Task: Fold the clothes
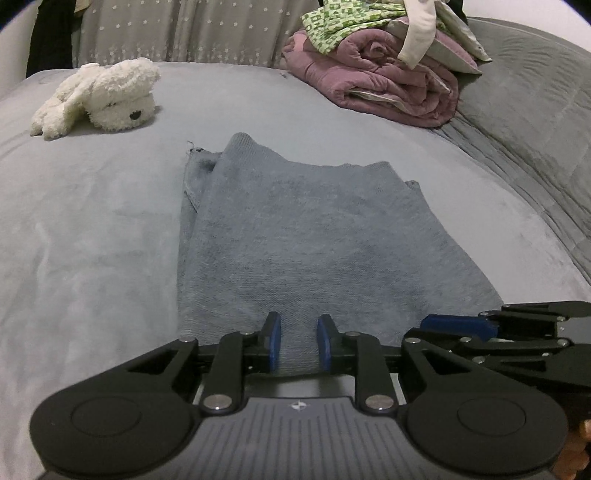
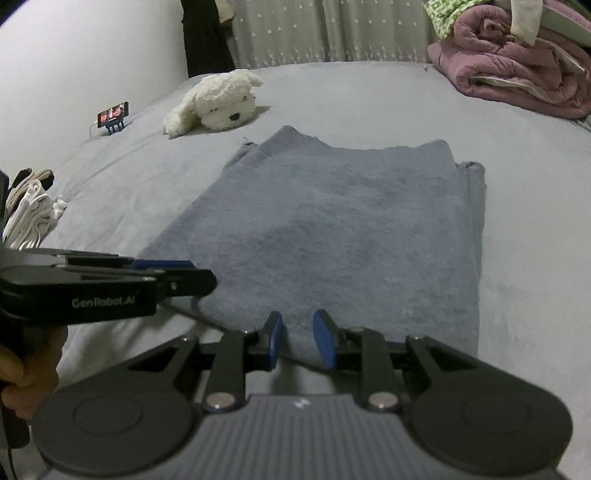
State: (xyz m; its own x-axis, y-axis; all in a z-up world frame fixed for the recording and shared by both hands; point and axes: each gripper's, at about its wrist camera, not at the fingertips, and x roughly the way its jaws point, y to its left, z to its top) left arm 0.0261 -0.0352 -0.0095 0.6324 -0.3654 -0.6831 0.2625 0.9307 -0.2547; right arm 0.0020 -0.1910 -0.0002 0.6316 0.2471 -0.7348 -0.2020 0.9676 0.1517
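Blue-grey garment [image 1: 295,240] spread flat mid-bed, sides turned in to a long panel, plush dog [image 1: 103,98] off at ten o'clock, quilt pile [image 1: 388,81] at one. Left gripper [image 1: 298,345] parted at six o'clock, near hem lying between the pads, seemingly unpinched. Right gripper [image 2: 298,341] likewise parted over the same hem, probably poised for a lengthwise fold.

place: home bedroom | surface: bed [image 2: 369,92] under a grey sheet | plush white toy dog [image 2: 218,101] lying on it | rolled pink quilt [image 1: 388,85] with bedding piled on top | star-print curtain [image 2: 295,29] behind
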